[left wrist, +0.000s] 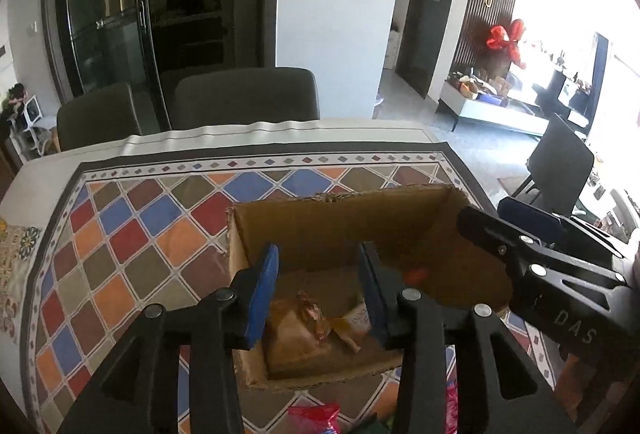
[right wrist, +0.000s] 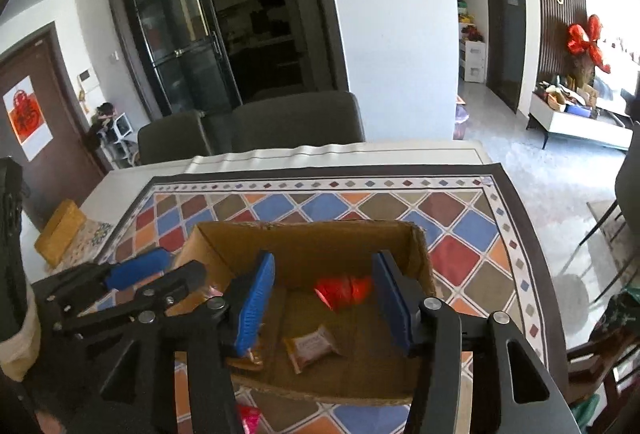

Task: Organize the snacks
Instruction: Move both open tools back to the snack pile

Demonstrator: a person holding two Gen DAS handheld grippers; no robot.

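An open cardboard box (left wrist: 320, 230) (right wrist: 304, 246) stands on the patterned tablecloth. Inside lie a red wrapped snack (right wrist: 344, 290) (left wrist: 416, 275), a small orange packet (right wrist: 312, 348) (left wrist: 352, 326) and a brown crinkly bag (left wrist: 296, 334). My left gripper (left wrist: 320, 294) is open and empty, hovering over the box's near left part above the brown bag. My right gripper (right wrist: 328, 302) is open and empty over the box's middle, above the orange packet. Each gripper shows in the other's view: the right one (left wrist: 520, 230) and the left one (right wrist: 160, 270).
More snacks lie on the cloth in front of the box: a red packet (left wrist: 312, 416) (right wrist: 248, 416) and green wrappers (left wrist: 376, 426). A yellow box (right wrist: 60, 232) sits at the table's left edge. Two grey chairs (right wrist: 296, 122) stand behind the table (right wrist: 460, 150).
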